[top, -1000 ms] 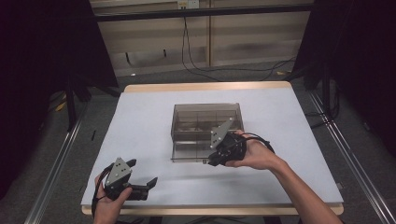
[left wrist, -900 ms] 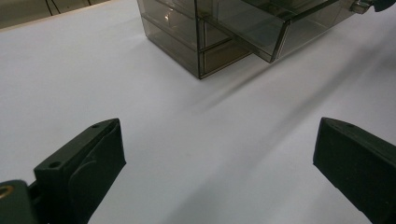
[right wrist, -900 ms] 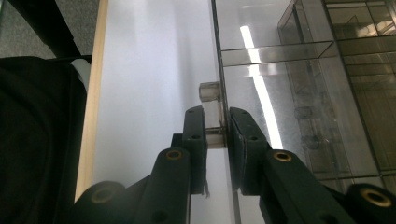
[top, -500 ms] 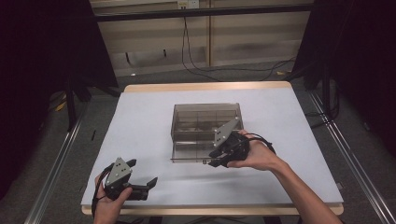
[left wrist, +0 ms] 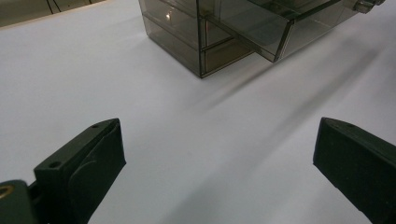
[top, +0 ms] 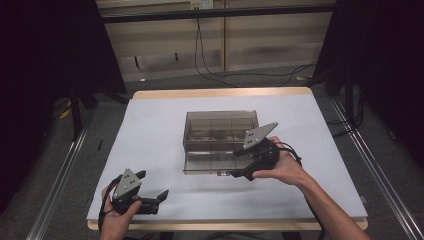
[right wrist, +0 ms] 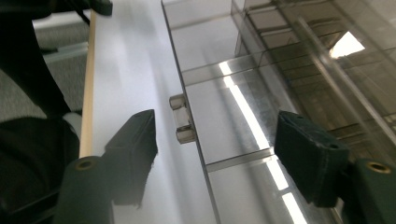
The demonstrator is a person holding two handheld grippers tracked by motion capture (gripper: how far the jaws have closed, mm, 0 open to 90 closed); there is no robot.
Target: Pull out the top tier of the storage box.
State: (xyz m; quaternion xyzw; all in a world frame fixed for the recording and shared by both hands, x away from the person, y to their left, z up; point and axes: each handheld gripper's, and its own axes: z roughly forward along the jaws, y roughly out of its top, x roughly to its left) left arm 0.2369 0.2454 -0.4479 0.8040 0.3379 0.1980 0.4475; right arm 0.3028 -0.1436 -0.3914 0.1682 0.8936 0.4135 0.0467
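A smoky clear drawer box (top: pixel 220 127) stands in the middle of the white table. Its bottom drawer (top: pixel 207 164) is slid out toward me. My right gripper (top: pixel 236 164) sits at the drawer's front right end. In the right gripper view it (right wrist: pixel 219 149) is open, and the drawer's small clear knob (right wrist: pixel 181 119) lies between the jaws and just ahead of them, touching neither. At the near left corner of the table my left gripper (top: pixel 152 192) is held low. Seen in its own view, the left gripper (left wrist: pixel 219 158) is open wide over bare table, and the box (left wrist: pixel 233 32) is farther off.
The white table top (top: pixel 150 130) stretches wide around the box, with a wooden edge (top: pixel 220 92) at the far side. Cables (top: pixel 235 70) lie on the floor beyond. Metal rails (top: pixel 57 175) run along both sides of the table.
The right gripper has shifted slightly to the right along the drawer front. The left gripper and the box have stayed where they were.
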